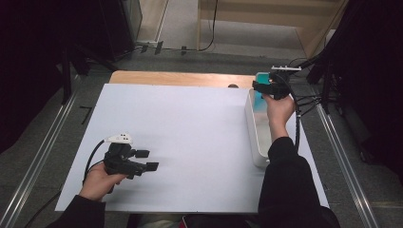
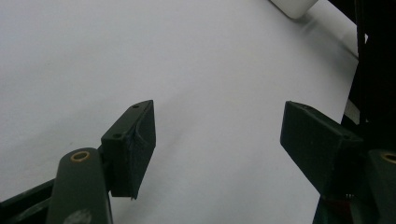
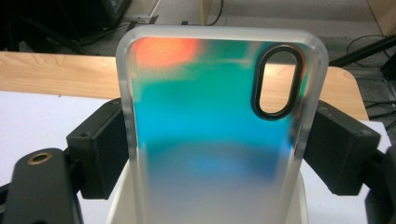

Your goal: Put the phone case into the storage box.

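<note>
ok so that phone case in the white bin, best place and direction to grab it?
Grip the phone case across its two long side edges, below the camera cutout, coming from above the white bin. It stands upright with its top above the rim, so the frosted edges are exposed. The right gripper is already clamped on it that way. The left gripper is open over the white table sheet.

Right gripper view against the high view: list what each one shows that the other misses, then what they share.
Right gripper view alone: the phone case's oval camera cutout, and the fingers pressed on the case's two side edges.

High view alone: the left gripper, open over the bare white board, and both of the person's forearms.

Shared: the teal case clamped in the right gripper above the white bin, the wooden table edge.
</note>
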`<state>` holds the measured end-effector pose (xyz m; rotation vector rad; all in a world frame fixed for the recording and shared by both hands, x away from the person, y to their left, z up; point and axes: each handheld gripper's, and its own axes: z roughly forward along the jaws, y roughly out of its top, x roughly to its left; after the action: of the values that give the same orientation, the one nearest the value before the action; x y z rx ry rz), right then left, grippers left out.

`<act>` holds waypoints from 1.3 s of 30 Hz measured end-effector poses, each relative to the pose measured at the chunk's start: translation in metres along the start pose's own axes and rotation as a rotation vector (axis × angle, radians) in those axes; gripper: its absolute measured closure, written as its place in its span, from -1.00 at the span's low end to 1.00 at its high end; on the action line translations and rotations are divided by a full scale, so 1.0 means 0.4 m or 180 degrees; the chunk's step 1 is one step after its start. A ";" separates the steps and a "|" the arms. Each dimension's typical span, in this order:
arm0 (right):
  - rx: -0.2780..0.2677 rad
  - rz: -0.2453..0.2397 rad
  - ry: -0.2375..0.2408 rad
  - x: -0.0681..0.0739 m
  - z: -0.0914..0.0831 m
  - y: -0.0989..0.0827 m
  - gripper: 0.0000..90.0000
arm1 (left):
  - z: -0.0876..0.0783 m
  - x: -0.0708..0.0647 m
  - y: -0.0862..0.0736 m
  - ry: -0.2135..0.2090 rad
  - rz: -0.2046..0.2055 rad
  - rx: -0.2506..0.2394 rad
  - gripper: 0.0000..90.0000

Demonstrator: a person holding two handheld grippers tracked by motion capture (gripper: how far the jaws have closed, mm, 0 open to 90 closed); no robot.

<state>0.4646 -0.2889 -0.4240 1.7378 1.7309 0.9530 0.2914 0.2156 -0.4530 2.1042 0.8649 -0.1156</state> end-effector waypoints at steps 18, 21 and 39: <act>0.0064 -0.0003 0.0004 -0.004 0.005 -0.031 -0.68 | -0.001 -0.002 0.002 0.0026 0.0035 0.0069 -0.41; 0.0093 -0.0028 -0.0004 -0.001 0.004 -0.034 -0.68 | 0.001 -0.002 0.001 0.0013 0.0027 0.0035 -0.41; 0.0316 -0.0148 0.0016 0.009 0.004 -0.045 -0.70 | 0.004 -0.004 0.000 0.0012 0.0045 0.0014 -0.41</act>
<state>0.4540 -0.2842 -0.4383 1.7498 1.8418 0.8656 0.2906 0.2138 -0.4534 2.1147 0.8527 -0.1064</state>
